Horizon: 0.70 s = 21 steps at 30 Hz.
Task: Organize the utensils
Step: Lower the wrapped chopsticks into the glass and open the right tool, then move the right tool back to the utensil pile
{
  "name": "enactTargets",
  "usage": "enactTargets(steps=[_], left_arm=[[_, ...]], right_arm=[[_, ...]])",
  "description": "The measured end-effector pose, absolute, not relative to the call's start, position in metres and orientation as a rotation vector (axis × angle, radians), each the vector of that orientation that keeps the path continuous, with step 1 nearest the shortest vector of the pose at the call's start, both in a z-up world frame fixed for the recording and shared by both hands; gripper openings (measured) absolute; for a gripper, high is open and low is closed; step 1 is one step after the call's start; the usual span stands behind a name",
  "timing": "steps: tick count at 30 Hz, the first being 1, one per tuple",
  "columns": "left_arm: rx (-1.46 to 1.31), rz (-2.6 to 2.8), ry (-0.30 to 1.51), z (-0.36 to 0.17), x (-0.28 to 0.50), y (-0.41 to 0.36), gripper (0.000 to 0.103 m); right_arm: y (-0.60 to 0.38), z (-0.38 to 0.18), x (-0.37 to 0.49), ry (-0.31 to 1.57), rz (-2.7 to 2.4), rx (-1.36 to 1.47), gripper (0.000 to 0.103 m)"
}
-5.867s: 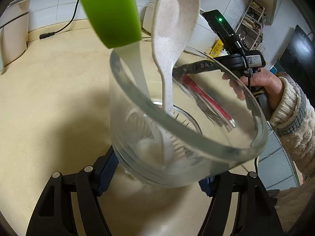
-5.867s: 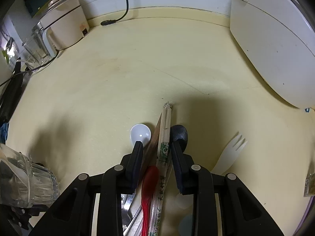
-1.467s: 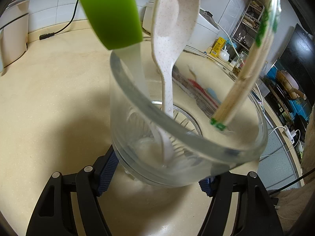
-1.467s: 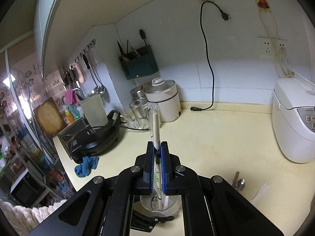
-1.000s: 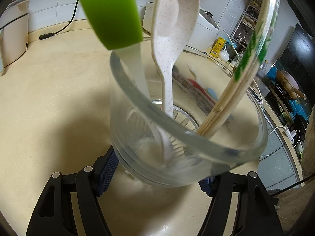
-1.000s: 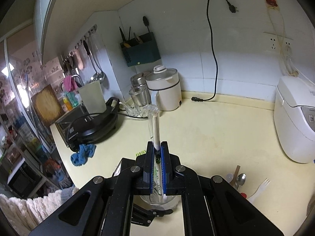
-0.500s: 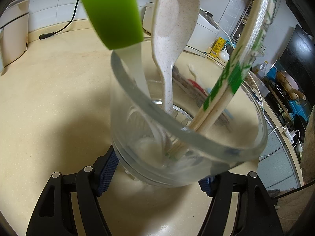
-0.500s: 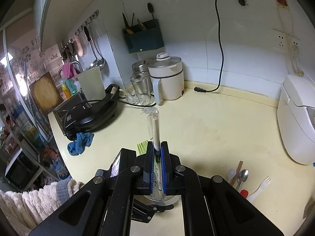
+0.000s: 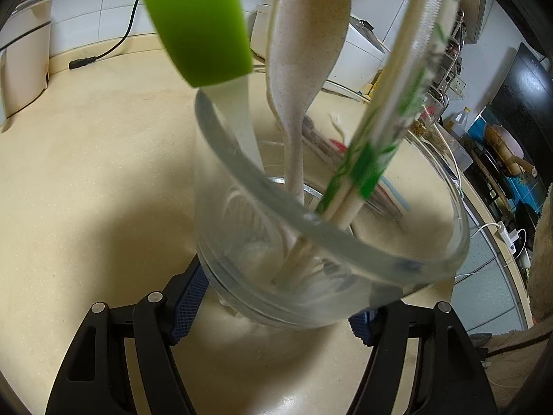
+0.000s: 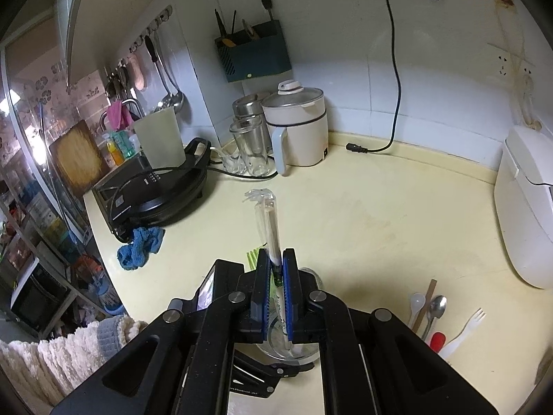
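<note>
Wrapped chopsticks going into my glass on the cream countertop [image 10: 380,214].

My left gripper [image 9: 273,307] clamps the clear round glass cup [image 9: 432,263] at its base. Inside lean a green silicone spatula [image 9: 197,24] and a speckled white plastic spoon [image 9: 304,45]. My right gripper [image 10: 276,273] pinches the plastic-wrapped wooden chopsticks [image 9: 376,145], their lower ends down inside the cup.

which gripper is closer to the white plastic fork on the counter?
Right. The right gripper, shut on the wrapped chopsticks over the glass cup, has the white plastic fork just beside it; the left gripper clamps the cup, the fork lying beyond.
</note>
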<state>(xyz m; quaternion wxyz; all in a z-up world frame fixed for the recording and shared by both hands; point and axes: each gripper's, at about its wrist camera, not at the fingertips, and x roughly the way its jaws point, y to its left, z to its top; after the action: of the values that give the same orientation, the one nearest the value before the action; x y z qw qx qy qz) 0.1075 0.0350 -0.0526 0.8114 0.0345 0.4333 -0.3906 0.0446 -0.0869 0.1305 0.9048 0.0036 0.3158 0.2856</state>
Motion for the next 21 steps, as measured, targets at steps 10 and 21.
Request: enactTargets(steps=[10,21], left_arm=[[0.072,-0.835,0.926,-0.053,0.107,0.034,0.074],[0.069,-0.836,0.926,-0.054,0.108,0.033,0.074]], right_arm=[[-0.076,0.131,0.053,0.652,0.646,0.07,0.033],[-0.119,0.139,0.042,0.59,0.561,0.162,0.033]])
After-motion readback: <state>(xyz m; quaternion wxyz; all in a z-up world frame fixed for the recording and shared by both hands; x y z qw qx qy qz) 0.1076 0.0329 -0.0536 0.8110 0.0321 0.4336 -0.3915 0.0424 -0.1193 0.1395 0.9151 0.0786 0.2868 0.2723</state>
